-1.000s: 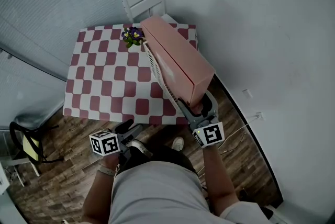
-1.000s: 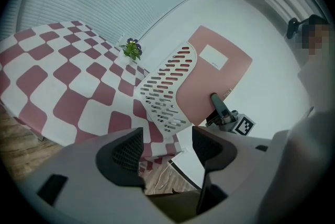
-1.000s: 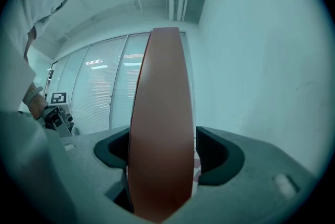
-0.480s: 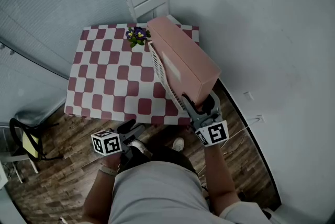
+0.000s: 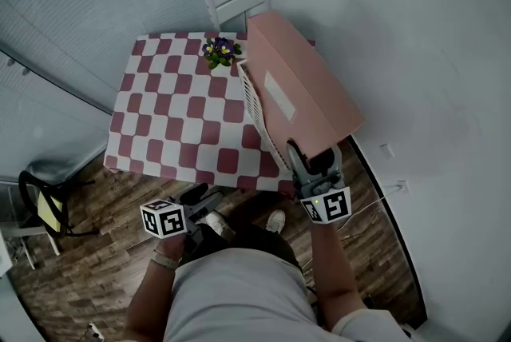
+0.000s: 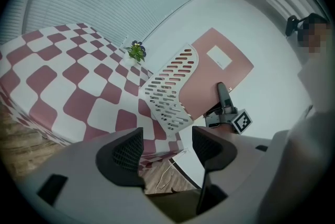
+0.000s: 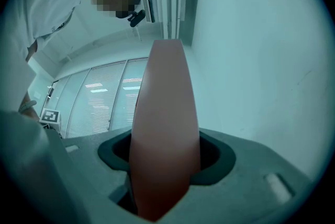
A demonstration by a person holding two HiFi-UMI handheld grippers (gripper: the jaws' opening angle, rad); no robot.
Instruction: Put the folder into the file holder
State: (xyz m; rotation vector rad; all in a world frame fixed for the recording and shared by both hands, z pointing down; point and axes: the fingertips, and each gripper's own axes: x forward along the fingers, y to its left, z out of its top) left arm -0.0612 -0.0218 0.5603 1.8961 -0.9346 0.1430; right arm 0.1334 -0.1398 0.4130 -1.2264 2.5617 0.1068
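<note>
**Pink box folder held by one end, beside the file holder**

The right claw (image 5: 308, 159) had the near end of the pink box folder (image 5: 301, 83) between its jaws. The jaws were closing on it, and in the right gripper view the folder's narrow edge filled the whole gap. The folder hung tilted in the air. Its near end was out past the table (image 5: 172, 105) edge and its far end reached over the table's right side. It lay just beside the white perforated file holder (image 5: 255, 105), which stood on the checked cloth. Whether the two touched could not be made out.

The left claw (image 6: 166, 147) hung low by the person's waist, jaws apart and nothing between them.

The folder looked rigid and boxy, a thick board case rather than a floppy sleeve, so it should have kept its shape when lifted by one end. It was long, though, and taken near a corner most of its weight sat far from the grip. That would likely make it droop or twist in the jaws, and its smooth pink faces offered little friction. A hold across the short end, squarely on the two broad faces, seemed the soundest place. The free claw could have steadied the holder, which looked light enough to slide when nudged.
</note>
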